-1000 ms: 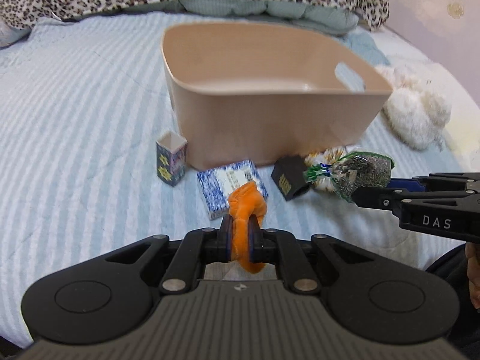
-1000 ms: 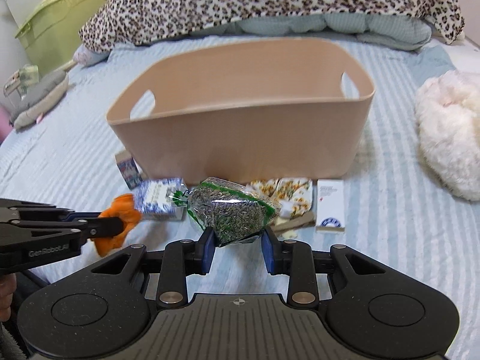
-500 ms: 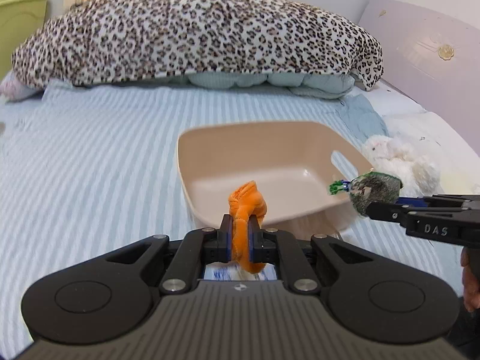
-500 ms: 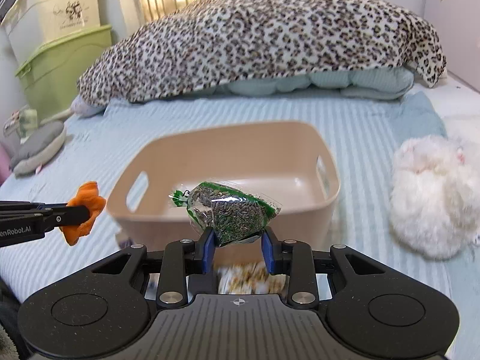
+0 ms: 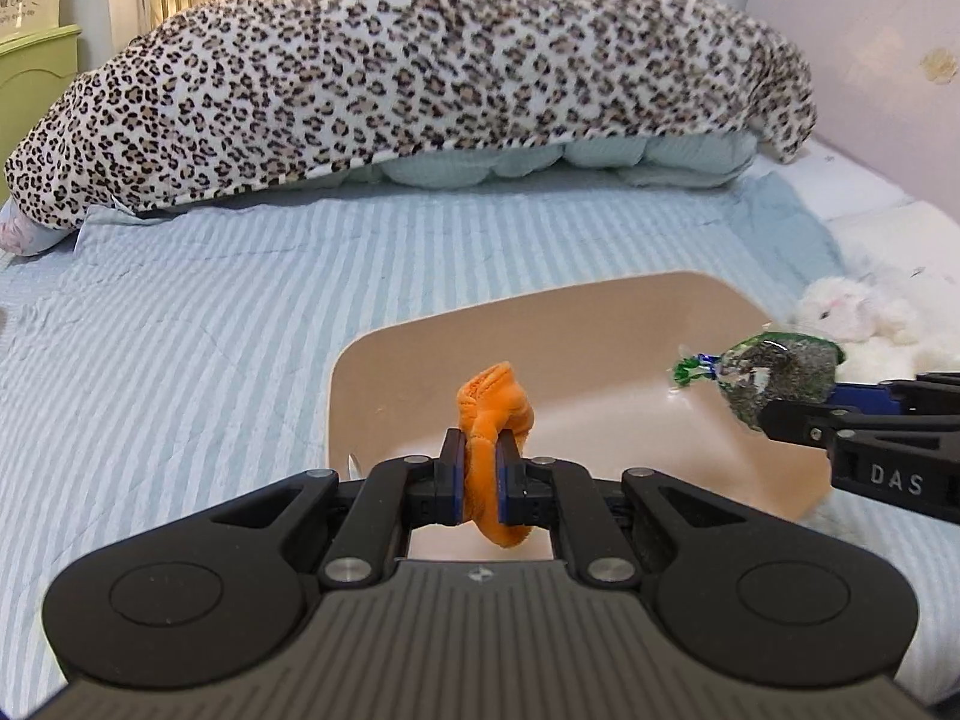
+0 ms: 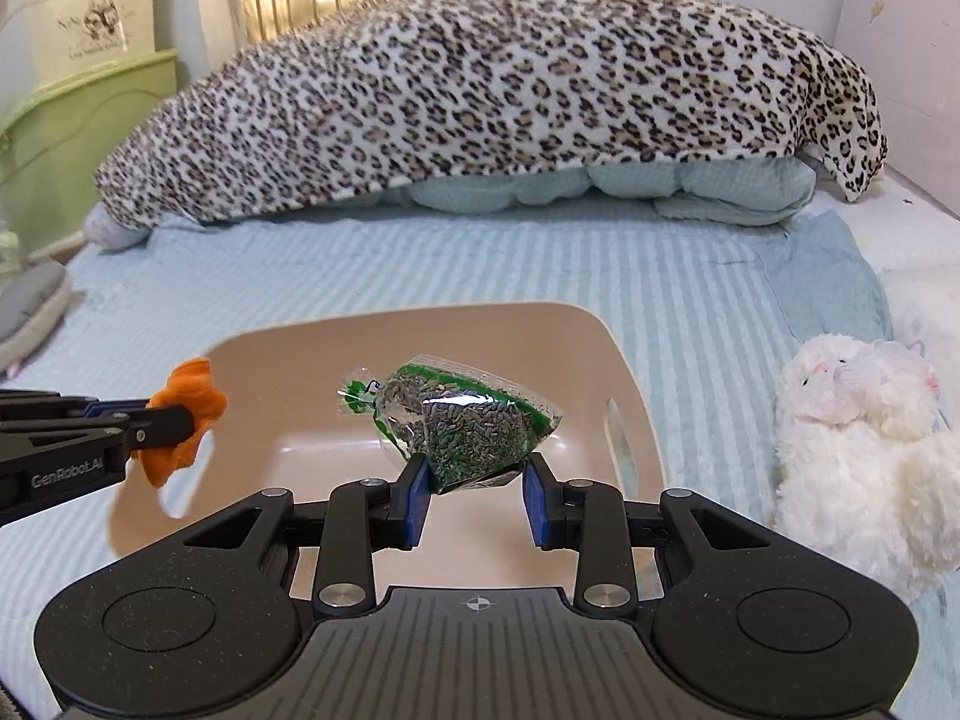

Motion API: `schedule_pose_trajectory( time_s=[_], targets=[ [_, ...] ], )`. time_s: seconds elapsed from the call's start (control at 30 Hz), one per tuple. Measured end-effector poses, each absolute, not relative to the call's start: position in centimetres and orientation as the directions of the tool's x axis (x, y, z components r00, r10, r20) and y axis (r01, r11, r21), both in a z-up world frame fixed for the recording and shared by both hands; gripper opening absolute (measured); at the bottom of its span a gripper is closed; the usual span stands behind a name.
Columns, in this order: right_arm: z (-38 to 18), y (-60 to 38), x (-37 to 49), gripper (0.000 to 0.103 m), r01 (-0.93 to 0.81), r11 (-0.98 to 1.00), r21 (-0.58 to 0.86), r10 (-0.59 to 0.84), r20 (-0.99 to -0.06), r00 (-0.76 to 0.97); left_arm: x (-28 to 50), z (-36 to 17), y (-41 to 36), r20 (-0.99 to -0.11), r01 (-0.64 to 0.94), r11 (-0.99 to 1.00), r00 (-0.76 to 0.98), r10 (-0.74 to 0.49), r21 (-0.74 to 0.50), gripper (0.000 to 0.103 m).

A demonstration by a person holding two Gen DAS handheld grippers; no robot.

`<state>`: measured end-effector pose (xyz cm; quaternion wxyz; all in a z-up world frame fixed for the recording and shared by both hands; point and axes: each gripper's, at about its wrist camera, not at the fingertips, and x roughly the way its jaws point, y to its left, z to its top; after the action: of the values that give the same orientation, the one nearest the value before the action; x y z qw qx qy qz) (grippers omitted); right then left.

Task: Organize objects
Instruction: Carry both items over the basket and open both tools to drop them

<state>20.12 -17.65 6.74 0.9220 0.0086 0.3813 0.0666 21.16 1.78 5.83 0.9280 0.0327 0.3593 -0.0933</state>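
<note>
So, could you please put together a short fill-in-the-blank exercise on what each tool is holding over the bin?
1. The left tool grips a scrap of cloth coloured ____.
2. The right tool holds a clear bag of dried ____.
3. Both items hang above the beige ____, not yet dropped in.
4. Beside the bin, on its right, lies a white plush ____.

Missing words: orange; herbs; bin; toy

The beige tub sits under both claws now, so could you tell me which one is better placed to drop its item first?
Right, probably. The right claw holds the seed bag over the tub's middle; the left claw holds the orange cloth nearer the tub's left wall.
</note>
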Motion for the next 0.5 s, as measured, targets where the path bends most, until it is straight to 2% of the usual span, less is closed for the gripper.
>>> schedule_pose_trajectory(
  time_s=[0.23,0.37,0.4,0.47,0.5],
  targets=[
    [3.1,-16.8,21.5,0.031,-0.112,0.993,0.029,0.094,-0.767,0.635,22.8,2.1,0.8,-0.735,0.196,0.978,0.673,-0.080,0.073,0.011],
    [2.7,-16.5,21.3,0.031,-0.123,0.992,0.015,0.089,-0.775,0.626,22.8,1.5,0.9,-0.750,0.197,0.977,0.657,-0.073,0.077,0.012],
    [3.0,-16.5,21.1,0.039,-0.126,0.992,0.017,0.093,-0.770,0.631,22.7,1.7,0.9,-0.749,0.200,0.977,0.658,-0.079,0.073,0.014],
    [3.7,-16.7,20.6,0.043,-0.132,0.991,0.021,0.103,-0.758,0.644,22.2,2.5,1.1,-0.740,0.201,0.977,0.668,-0.082,0.073,0.015],
    [4.1,-16.8,20.4,0.047,-0.134,0.991,0.020,0.103,-0.752,0.651,21.9,3.0,1.1,-0.736,0.203,0.976,0.672,-0.084,0.074,0.021]
  ],
)
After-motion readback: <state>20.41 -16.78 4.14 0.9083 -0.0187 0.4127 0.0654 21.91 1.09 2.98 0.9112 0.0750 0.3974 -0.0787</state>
